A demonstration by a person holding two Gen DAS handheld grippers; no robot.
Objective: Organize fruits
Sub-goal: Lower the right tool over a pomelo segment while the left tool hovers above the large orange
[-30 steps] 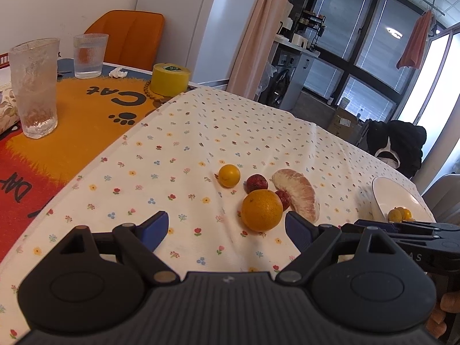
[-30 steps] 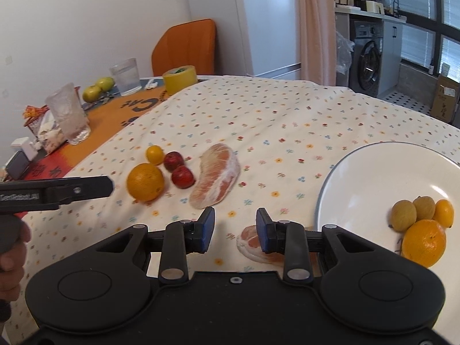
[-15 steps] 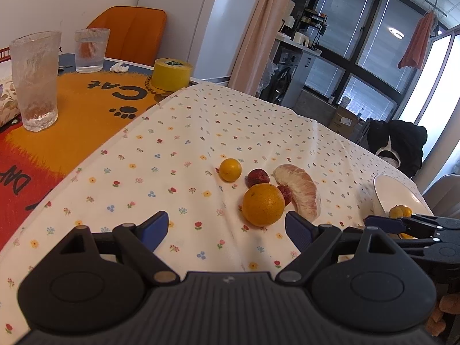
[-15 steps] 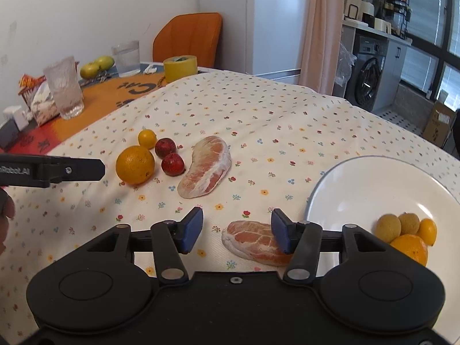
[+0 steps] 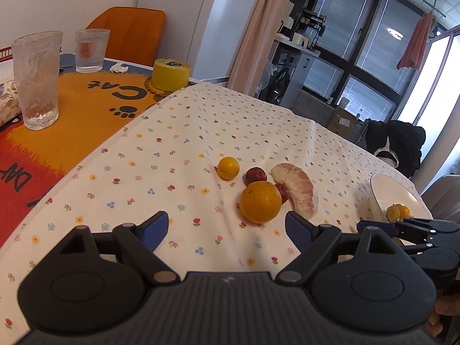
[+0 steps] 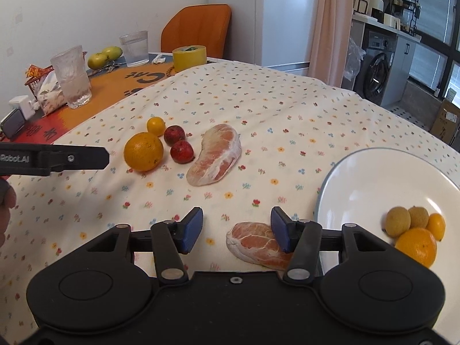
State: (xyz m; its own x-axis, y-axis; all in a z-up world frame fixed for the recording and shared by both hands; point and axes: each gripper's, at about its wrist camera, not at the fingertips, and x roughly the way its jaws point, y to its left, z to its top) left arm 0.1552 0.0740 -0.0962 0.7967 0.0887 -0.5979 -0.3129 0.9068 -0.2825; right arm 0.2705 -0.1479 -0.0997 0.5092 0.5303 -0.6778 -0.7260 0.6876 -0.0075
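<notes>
On the floral tablecloth lie a large orange (image 5: 260,201) (image 6: 143,151), a small yellow citrus (image 5: 228,168) (image 6: 155,126), two dark red fruits (image 6: 181,151) and a peeled pomelo segment (image 5: 299,192) (image 6: 215,155). My left gripper (image 5: 227,231) is open, just short of the orange. My right gripper (image 6: 235,228) is open above the cloth; a second pomelo segment (image 6: 257,243) lies beneath its right finger. The white plate (image 6: 371,184) (image 5: 382,192) on the right holds an orange (image 6: 417,245), two brownish fruits and a small citrus.
At the far left on an orange cat mat stand two glasses (image 5: 36,80) (image 5: 91,50) and a yellow tape roll (image 5: 170,73). Two green fruits (image 6: 103,56), snack packets and an orange chair (image 6: 198,28) are at the back. A hand (image 6: 5,201) holds the left gripper.
My right gripper has opened wide and drawn back; the near pomelo segment that sat between its fingers now lies free on the cloth. My left gripper stays open, barely moved.
</notes>
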